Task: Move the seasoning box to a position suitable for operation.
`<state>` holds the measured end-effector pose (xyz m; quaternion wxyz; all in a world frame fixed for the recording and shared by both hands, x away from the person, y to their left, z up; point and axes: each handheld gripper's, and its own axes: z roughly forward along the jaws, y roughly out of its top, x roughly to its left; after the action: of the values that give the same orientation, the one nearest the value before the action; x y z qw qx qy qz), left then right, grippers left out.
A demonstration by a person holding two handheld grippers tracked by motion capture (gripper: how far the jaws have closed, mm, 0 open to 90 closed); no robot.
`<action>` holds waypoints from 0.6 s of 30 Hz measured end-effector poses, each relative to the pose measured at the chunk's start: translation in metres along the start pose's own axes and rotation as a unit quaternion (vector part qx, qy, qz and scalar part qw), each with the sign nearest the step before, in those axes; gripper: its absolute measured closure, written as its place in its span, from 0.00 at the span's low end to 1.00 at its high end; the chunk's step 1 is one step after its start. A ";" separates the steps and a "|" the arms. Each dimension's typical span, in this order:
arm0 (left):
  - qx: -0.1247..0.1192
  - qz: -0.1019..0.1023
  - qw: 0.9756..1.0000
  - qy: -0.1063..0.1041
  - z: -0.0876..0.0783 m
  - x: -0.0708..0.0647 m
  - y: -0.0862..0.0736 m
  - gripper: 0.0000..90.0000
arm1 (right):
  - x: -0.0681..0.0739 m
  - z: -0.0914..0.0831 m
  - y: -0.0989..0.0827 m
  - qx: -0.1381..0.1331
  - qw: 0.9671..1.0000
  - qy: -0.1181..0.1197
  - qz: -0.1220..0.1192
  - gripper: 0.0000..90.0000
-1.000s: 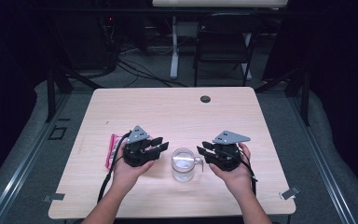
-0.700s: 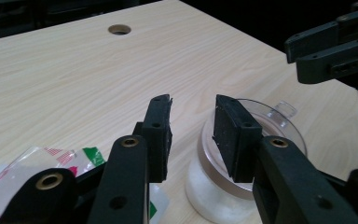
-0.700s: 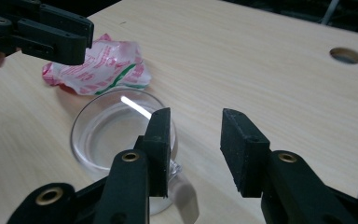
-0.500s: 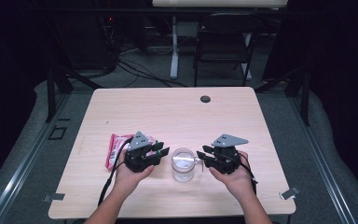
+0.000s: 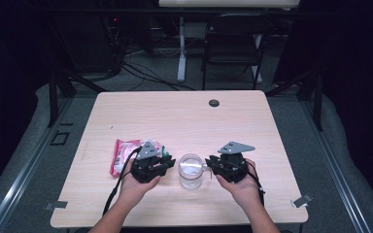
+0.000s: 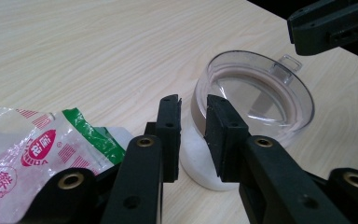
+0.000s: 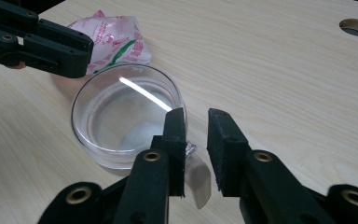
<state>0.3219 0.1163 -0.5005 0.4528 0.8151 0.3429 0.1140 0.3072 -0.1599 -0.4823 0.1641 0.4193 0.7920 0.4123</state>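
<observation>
A clear glass mug [image 5: 190, 171] stands near the table's front edge, between my two grippers. My left gripper [image 5: 171, 162] points at the mug's left side. Its jaws [image 6: 192, 100] have just been closing to a narrow gap, with the mug's wall [image 6: 254, 93] right behind them and nothing pinched. My right gripper [image 5: 210, 164] points at the mug's right side, where the clear handle [image 7: 199, 183] sticks out. Its jaws [image 7: 196, 114] have also just been closing. The handle lies low in the gap against one pad, and the other pad stands clear of it.
A red, white and green snack bag [image 5: 124, 155] lies flat on the table just left of my left gripper, also seen as the bag [image 6: 37, 149]. A round cable hole [image 5: 214, 103] sits near the table's far edge [image 5: 179, 93]. A chair [image 5: 233, 43] stands beyond the table.
Both pairs of jaws are narrower than before. The snack bag, a thin strip a second ago, now lies spread wider beside the left gripper. Hands and mug stay put.
</observation>
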 end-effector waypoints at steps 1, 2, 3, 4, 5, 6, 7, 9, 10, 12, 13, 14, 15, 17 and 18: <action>0.002 0.005 1.000 -0.001 0.000 0.000 0.000 0.85 | 0.000 0.000 0.000 0.001 1.000 -0.001 0.000 0.86; 0.003 0.007 1.000 -0.002 0.000 0.000 -0.001 0.86 | 0.000 0.000 0.000 0.003 1.000 -0.002 0.001 0.86; 0.004 0.012 1.000 -0.002 0.000 0.000 -0.001 0.87 | 0.001 0.000 -0.001 0.002 1.000 -0.001 0.004 0.86; 0.006 0.013 1.000 -0.004 0.000 -0.001 -0.002 0.88 | 0.000 0.000 -0.001 0.003 1.000 -0.001 0.005 0.86; 0.008 0.015 1.000 -0.003 0.000 -0.001 -0.003 0.89 | 0.000 0.000 -0.002 0.005 1.000 -0.002 0.008 0.86; 0.011 0.015 1.000 -0.004 0.001 -0.001 -0.003 0.91 | -0.001 0.000 -0.002 0.006 1.000 -0.001 0.013 0.86; 0.013 0.016 1.000 -0.004 0.001 -0.001 -0.003 0.93 | -0.003 0.001 -0.003 0.010 1.000 0.004 0.022 0.86; 0.021 0.016 1.000 -0.008 0.002 -0.001 -0.005 0.94 | -0.004 0.001 -0.004 0.014 1.000 0.006 0.024 0.86; 0.029 0.021 0.999 -0.006 0.004 -0.001 -0.006 0.96 | -0.006 0.001 -0.005 0.014 0.999 0.010 0.029 0.86; 0.032 0.020 0.999 -0.007 0.004 -0.002 -0.006 0.98 | -0.006 0.000 -0.005 0.014 0.999 0.012 0.029 0.86; 0.034 0.022 0.999 -0.006 0.005 -0.002 -0.007 0.98 | -0.006 0.001 -0.005 0.012 0.999 0.014 0.030 0.87; 0.037 0.021 0.999 -0.006 0.006 -0.001 -0.008 0.98 | -0.005 0.001 -0.005 0.011 0.999 0.015 0.030 0.87; 0.045 0.023 0.999 -0.004 0.009 -0.002 -0.010 0.99 | -0.005 0.001 -0.005 0.011 0.999 0.020 0.031 0.87; 0.049 0.020 0.999 -0.006 0.011 -0.003 -0.011 0.99 | -0.004 0.002 -0.005 0.014 0.999 0.020 0.030 0.87; 0.057 0.022 0.998 -0.010 0.011 -0.003 -0.012 1.00 | -0.003 0.002 -0.005 0.013 0.999 0.021 0.029 0.87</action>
<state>0.3199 0.1109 -0.5159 0.4063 0.8482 0.3260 0.0963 0.3078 -0.1631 -0.4883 0.1304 0.4354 0.7882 0.4149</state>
